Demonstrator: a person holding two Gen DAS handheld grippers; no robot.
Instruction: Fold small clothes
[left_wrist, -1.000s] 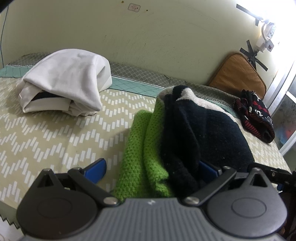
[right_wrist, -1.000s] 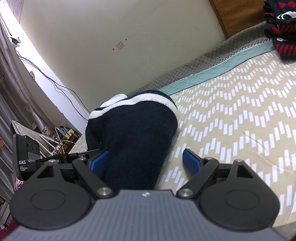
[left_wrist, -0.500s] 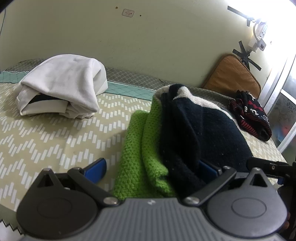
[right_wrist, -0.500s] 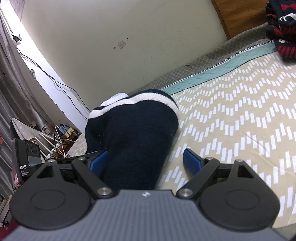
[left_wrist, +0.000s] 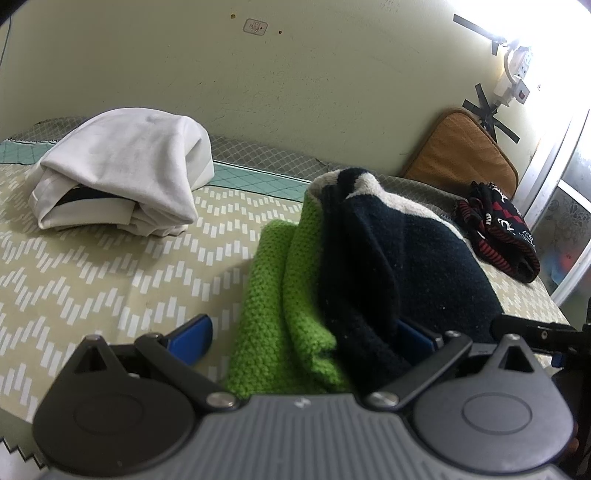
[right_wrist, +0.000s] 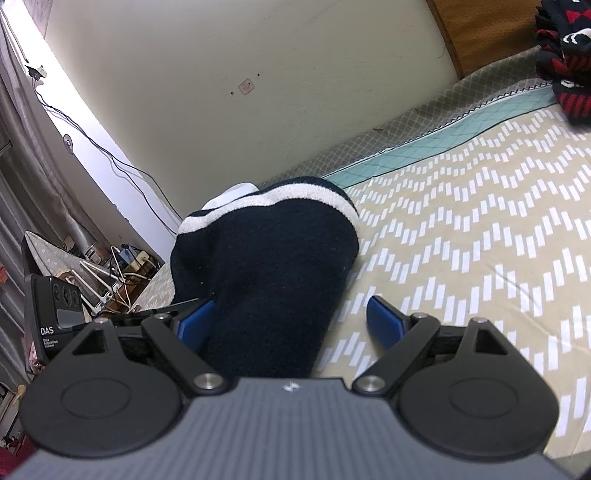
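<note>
Navy knit garment (right_wrist: 266, 273) unmoved between both spread tongs, left tongs (left_wrist: 303, 332), right tongs (right_wrist: 291, 321) released.

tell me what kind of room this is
Most likely a bedroom at home: a patterned bedsheet set against a plain wall, a cushion leaning on that wall, and folded clothes lying about.

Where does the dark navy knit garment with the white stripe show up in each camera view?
Left wrist view: dark navy knit garment with the white stripe right of centre, against the green knit.
Right wrist view: same garment centre, between the open jaws.
Shared landmark: red-and-black patterned cloth.
</note>
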